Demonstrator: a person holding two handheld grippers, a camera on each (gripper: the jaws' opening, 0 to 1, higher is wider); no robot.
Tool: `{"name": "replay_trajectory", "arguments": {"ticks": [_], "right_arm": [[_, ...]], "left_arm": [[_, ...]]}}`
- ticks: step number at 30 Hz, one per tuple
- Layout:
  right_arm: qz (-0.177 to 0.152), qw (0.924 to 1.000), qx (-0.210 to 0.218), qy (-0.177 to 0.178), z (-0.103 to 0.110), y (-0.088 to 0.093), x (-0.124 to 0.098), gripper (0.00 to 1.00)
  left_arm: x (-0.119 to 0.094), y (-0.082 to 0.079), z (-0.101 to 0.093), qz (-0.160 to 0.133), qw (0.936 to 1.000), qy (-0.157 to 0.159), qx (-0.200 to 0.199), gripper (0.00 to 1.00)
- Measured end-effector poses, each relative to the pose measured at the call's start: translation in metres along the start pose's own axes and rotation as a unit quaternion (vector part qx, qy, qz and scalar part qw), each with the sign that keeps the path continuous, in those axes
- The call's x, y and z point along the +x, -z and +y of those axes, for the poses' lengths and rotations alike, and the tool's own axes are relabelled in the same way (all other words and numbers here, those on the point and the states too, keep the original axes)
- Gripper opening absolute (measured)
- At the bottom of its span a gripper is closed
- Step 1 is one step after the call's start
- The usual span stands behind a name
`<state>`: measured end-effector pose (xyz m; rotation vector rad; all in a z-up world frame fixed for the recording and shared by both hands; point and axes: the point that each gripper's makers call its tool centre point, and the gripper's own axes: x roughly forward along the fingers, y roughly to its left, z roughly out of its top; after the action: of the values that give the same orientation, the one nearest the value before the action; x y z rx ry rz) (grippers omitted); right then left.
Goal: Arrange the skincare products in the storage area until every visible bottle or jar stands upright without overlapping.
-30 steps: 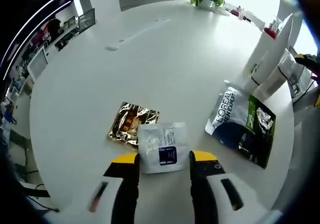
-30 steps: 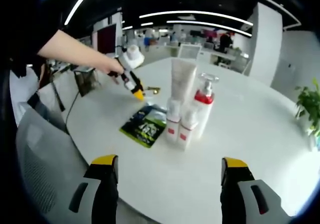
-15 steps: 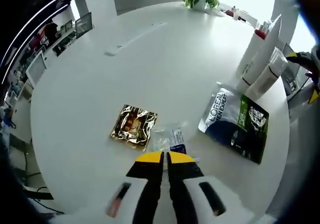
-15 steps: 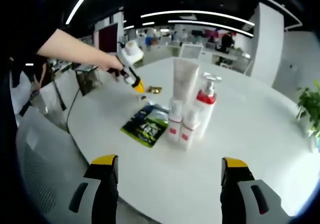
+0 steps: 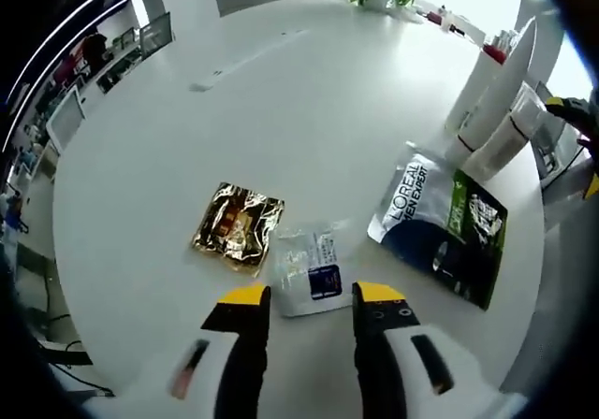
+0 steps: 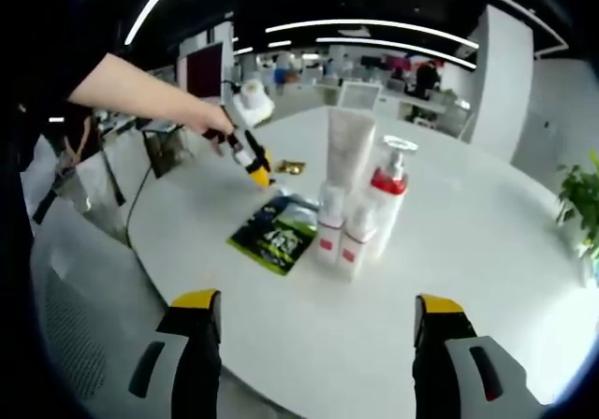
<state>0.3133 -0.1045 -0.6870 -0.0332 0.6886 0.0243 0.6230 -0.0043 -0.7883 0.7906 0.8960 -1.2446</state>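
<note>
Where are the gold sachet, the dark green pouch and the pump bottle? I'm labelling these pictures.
gold sachet (image 5: 236,226), left gripper view, middle of its foil face.
dark green pouch (image 5: 442,224), left gripper view, middle of its printed front.
pump bottle (image 6: 386,209), right gripper view, on its white body.

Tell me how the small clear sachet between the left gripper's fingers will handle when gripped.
The clear sachet lies flat and thin on the white table, so it is probably floppy and light. Its glossy film looks slippery, so it may slide. The left gripper stands open around its near edge.
</note>
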Motion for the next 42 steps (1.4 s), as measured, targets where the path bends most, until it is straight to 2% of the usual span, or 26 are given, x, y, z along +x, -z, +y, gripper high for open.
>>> {"name": "replay_trajectory", "arguments": {"ticks": [15, 26, 29, 30, 31, 32, 42], "right_arm": [[0.004, 1.0, 0.0, -0.002, 0.001, 0.0017, 0.001, 0.88], [0.006, 1.0, -0.001, -0.002, 0.0012, 0.002, 0.0012, 0.88], [0.005, 1.0, -0.001, -0.002, 0.0015, 0.0018, 0.0011, 0.88], [0.005, 1.0, -0.002, -0.002, 0.0013, 0.0019, 0.0009, 0.88], [0.006, 1.0, -0.002, -0.002, 0.0014, 0.0021, 0.0009, 0.88], [0.006, 1.0, -0.001, -0.002, 0.0016, 0.0021, 0.0009, 0.88], [0.005, 1.0, -0.004, -0.002, 0.0016, 0.0015, 0.0009, 0.88]], "left_arm": [[0.0025, 0.0017, 0.0042, 0.018, 0.9998, 0.001, -0.009, 0.29], [0.0011, 0.0014, 0.0016, 0.018, 0.9998, -0.006, -0.001, 0.2], [0.001, 0.0009, 0.0005, 0.015, 0.9999, -0.006, 0.002, 0.15], [0.0004, 0.0007, 0.001, 0.014, 0.9998, -0.011, 0.01, 0.09], [0.0001, 0.0036, 0.0009, 0.025, 0.9993, -0.012, 0.024, 0.06], [0.0009, 0.0015, -0.0001, 0.018, 0.999, -0.015, 0.038, 0.06], [-0.001, 0.0004, -0.0013, 0.015, 0.9982, -0.019, 0.056, 0.04]]}}
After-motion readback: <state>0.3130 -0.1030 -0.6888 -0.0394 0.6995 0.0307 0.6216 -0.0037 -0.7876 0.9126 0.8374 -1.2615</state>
